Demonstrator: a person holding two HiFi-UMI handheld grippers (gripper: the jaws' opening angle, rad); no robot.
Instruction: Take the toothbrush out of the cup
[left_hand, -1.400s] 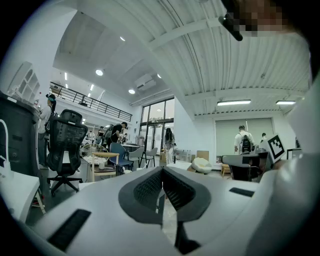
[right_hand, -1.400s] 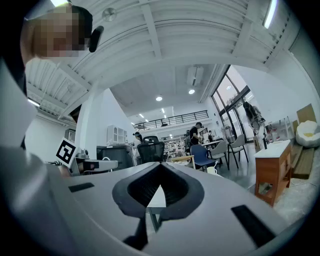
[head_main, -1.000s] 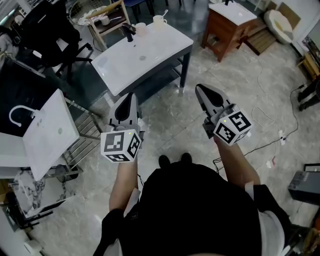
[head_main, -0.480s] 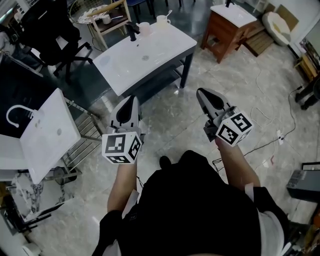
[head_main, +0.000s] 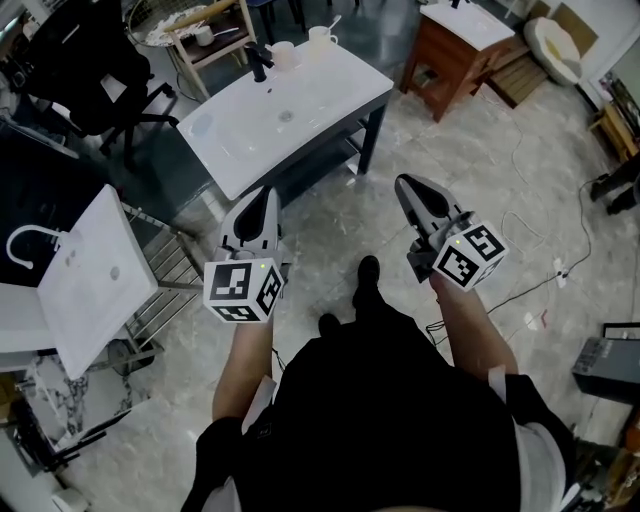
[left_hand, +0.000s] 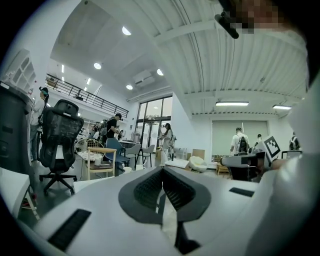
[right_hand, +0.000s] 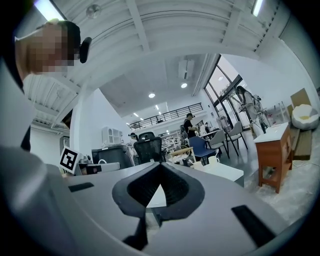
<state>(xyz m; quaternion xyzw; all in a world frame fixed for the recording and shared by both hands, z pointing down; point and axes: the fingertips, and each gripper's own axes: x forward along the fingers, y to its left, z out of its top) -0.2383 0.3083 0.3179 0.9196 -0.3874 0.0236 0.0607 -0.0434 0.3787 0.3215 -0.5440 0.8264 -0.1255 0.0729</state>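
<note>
Head view shows the thin pale toothbrush (head_main: 331, 24) tilted in a white mug (head_main: 320, 41), well ahead of the clenched, empty left gripper (head_main: 266, 192) and right gripper (head_main: 404, 182) alike.

The person has taken a step forward: one black shoe (head_main: 367, 272) now reaches out ahead of the body, where both toes sat side by side before. The white bench (head_main: 310, 100) holding the cup (head_main: 320, 38) looks slightly nearer.

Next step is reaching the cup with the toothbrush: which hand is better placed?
Left, narrowly. The left tool points across the white table toward the cup at its far edge; the right tool hangs over floor beside the table. Both are shut and far off.
</note>
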